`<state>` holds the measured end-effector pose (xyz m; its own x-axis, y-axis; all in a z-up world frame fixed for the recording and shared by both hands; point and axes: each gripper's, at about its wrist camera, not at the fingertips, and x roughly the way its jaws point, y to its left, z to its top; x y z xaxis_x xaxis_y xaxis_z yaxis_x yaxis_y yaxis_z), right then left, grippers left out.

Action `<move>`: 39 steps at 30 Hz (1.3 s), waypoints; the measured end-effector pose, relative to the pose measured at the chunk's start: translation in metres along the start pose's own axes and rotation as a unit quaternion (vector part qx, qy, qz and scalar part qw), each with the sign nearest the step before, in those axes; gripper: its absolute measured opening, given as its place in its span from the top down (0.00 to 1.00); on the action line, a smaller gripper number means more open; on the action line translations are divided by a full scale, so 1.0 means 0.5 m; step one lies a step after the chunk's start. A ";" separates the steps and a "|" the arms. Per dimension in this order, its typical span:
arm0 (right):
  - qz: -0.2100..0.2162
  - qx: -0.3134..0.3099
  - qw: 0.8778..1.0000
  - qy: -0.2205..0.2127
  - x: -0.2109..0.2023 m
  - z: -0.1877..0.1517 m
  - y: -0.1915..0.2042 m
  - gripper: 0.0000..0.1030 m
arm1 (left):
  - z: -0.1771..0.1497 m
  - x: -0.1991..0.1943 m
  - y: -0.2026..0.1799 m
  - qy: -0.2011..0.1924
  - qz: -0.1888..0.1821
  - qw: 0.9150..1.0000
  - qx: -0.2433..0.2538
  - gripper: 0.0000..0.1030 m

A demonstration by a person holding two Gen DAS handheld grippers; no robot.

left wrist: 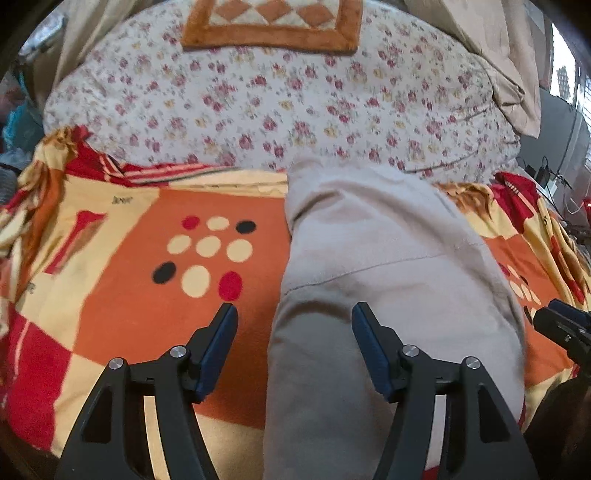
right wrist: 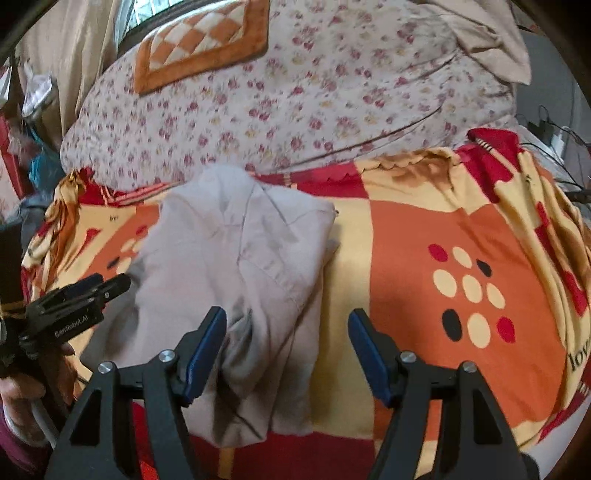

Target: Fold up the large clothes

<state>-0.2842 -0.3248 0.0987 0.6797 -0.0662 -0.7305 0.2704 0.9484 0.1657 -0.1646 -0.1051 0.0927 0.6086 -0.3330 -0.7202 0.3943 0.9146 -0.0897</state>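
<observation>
Bedding in orange, red and cream blocks, a patterned bedspread (left wrist: 122, 325), is spread across the whole near surface, and on it a beige garment (left wrist: 388, 280) is laid folded into a long bundle running from near to far. Its left edge is seen straight and clear of the dotted print in the left wrist view, while its right edge (right wrist: 325, 266) is bordered by open bedspread in the right wrist view. The left gripper (left wrist: 294, 314) is held wide apart, nothing between its pads, over the garment's near left part; the right gripper (right wrist: 287, 317) is likewise spread wide above the near right edge. Beyond the garment's far end a floral quilt (left wrist: 280, 110) is heaped, with an orange checked cushion (left wrist: 273, 26) upon it.
</observation>
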 end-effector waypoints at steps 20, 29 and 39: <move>-0.047 -0.039 0.998 -0.030 0.017 -0.008 0.095 0.15 | -0.021 -0.029 0.006 -0.030 0.014 0.999 0.010 0.42; -0.046 -0.046 0.997 -0.030 0.025 0.001 0.109 0.14 | -0.017 -0.027 0.011 -0.038 0.021 0.999 0.007 0.42; -0.042 -0.041 0.998 -0.027 0.029 0.003 0.111 0.14 | -0.019 -0.025 0.013 -0.038 0.028 0.999 0.011 0.42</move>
<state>-0.2584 -0.2734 0.0983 0.6933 -0.1614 -0.7023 0.2728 0.9608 0.0485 -0.1762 -0.0929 0.0949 0.6809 -0.2985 -0.6687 0.3719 0.9276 -0.0354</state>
